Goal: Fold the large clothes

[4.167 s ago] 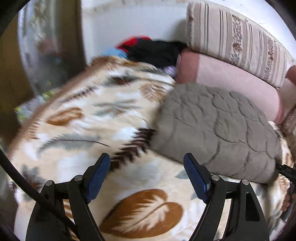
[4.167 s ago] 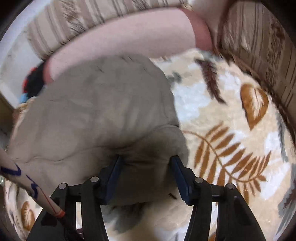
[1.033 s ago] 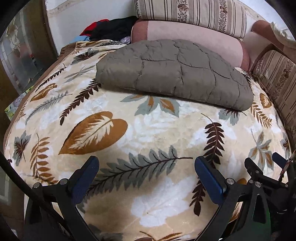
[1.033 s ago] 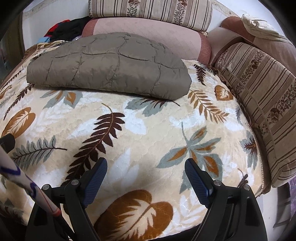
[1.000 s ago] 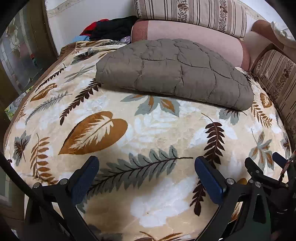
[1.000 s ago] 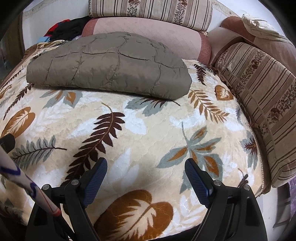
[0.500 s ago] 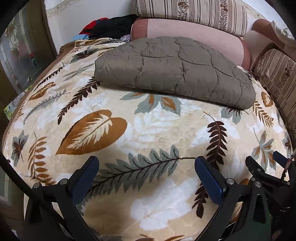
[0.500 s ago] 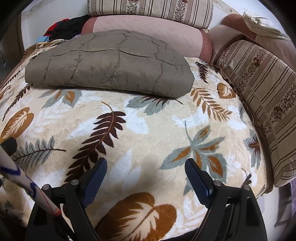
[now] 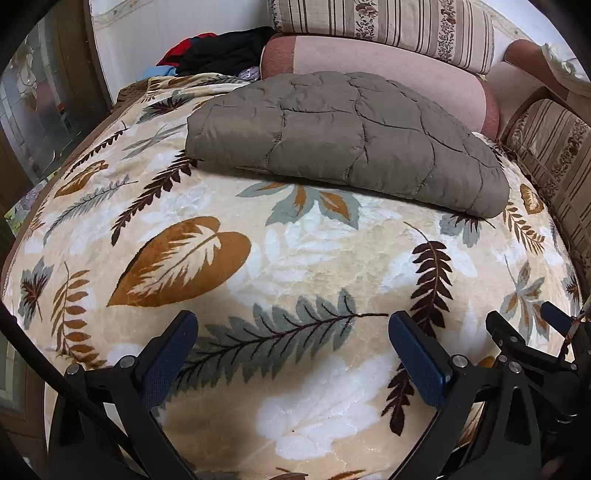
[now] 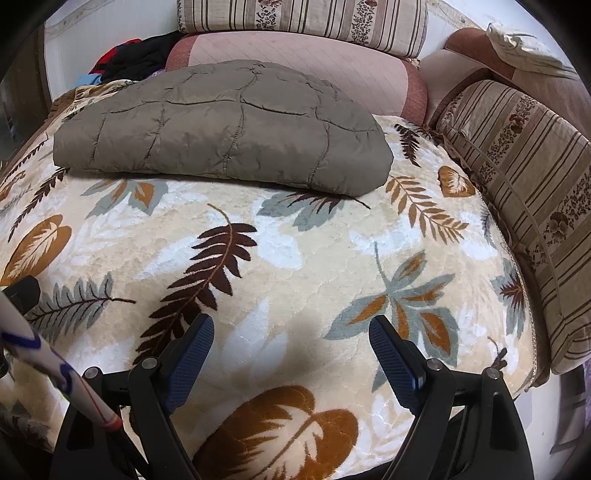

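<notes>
**Over the near edge of the bed: both grippers empty, jacket folded at the far side**

Between the blue pads of the left gripper [image 9: 291, 354]: nothing, jaws wide, only the leaf-print blanket [image 9: 295, 258] below. Same for the right gripper [image 10: 291, 354]: jaws spread wide, nothing between them, blanket underneath.

Folded quilted jacket [image 9: 343, 136], grey-brown, lies flat on the blanket at the far side, well apart from both grippers, its back edge against the pink bolster [image 9: 388, 70]. Striped cushion [image 9: 380, 26] sits on top of the bolster.

View differences:
- Left wrist view shows the right gripper's black frame at its lower right edge, plus a glass door [image 9: 37, 96] at far left.
- Right wrist view shows the full striped side cushion [image 10: 524, 192] along the blanket's right edge, and a white cable with blue and red marks [image 10: 55, 373] crossing the lower left corner. Dark part just above it is probably the left gripper; too little shows to be sure.

Pile of dark, red and blue clothes [image 9: 214, 51] sits behind the blanket's far left corner. Nothing blocks the jacket in either view.
</notes>
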Tool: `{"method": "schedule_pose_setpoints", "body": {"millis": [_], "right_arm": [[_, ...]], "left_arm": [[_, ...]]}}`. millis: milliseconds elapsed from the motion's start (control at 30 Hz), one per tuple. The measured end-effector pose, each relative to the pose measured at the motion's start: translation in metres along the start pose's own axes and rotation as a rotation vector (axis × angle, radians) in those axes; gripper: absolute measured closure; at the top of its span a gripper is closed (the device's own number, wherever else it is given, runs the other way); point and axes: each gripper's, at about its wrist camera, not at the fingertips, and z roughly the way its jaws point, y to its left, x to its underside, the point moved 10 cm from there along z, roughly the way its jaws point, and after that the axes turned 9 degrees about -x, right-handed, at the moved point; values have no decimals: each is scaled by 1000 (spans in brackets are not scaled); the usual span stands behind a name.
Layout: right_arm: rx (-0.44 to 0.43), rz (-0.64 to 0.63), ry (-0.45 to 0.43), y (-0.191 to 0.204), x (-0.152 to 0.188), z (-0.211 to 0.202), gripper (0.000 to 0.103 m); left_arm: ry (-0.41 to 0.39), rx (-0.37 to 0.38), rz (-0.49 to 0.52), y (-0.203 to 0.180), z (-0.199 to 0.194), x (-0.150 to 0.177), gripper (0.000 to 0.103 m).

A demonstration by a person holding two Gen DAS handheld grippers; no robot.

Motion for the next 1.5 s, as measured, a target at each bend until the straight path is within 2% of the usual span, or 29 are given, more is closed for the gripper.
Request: {"method": "schedule_pose_setpoints", "body": {"millis": [567, 1500], "right_arm": [[-19, -11, -32, 6, -4, -8, 14], [-32, 32, 15, -6, 2, 7, 14]], "left_arm": [[6, 8, -10, 0, 3, 3, 0], [24, 9, -11, 1, 9, 5, 0]]}}
